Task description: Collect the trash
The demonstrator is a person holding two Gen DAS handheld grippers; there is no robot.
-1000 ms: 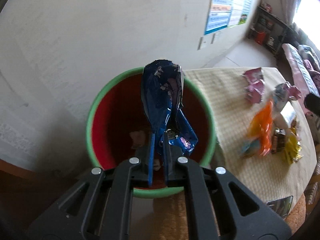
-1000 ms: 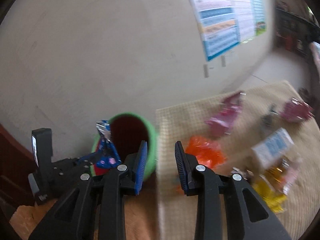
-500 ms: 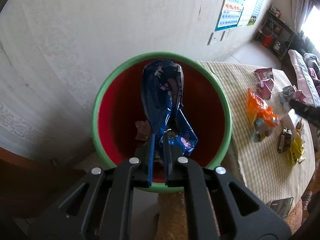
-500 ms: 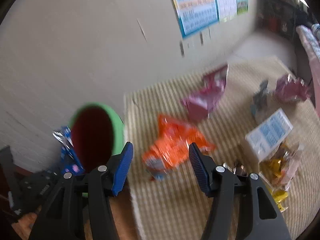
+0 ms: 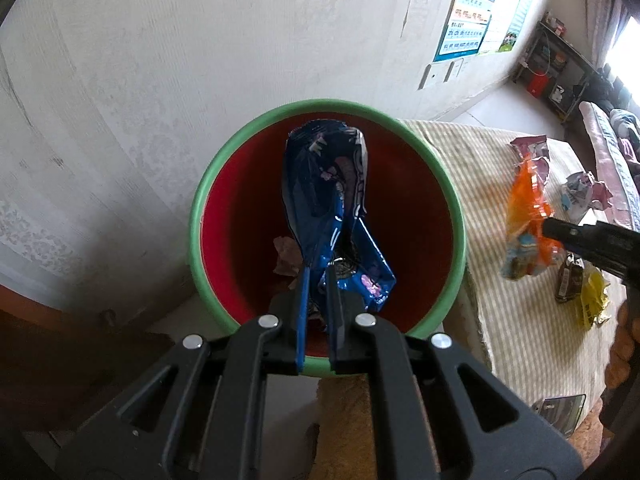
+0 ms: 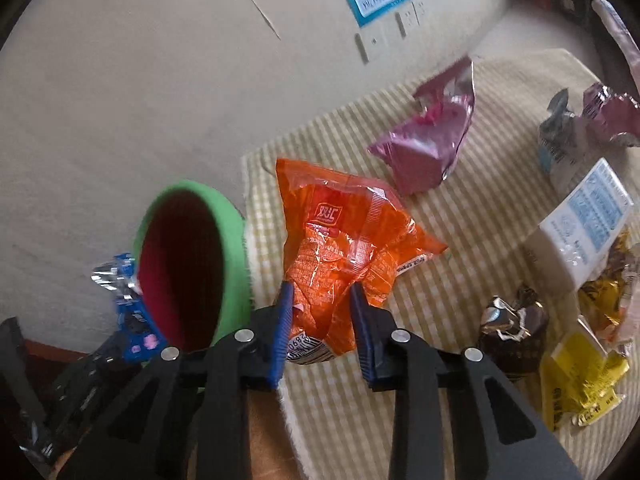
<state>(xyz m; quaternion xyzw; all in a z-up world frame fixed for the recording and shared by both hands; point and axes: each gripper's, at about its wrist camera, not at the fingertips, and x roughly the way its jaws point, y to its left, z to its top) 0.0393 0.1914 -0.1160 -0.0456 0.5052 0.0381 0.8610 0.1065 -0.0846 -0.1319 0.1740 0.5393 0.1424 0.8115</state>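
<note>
Blue snack wrapper (image 5: 324, 204) is clamped by the left claw (image 5: 318, 276) above the red, green-rimmed bin (image 5: 448, 200), long axis pointing away along the fingers. Right claw (image 6: 320, 300) jaws are closing around the orange wrapper (image 6: 340, 240) over the bench (image 6: 460, 220).

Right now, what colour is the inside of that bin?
Red inside the bin, with a green rim; the left wrist view shows it best.

Daylit, fisheye-warped, slight edge blur
</note>
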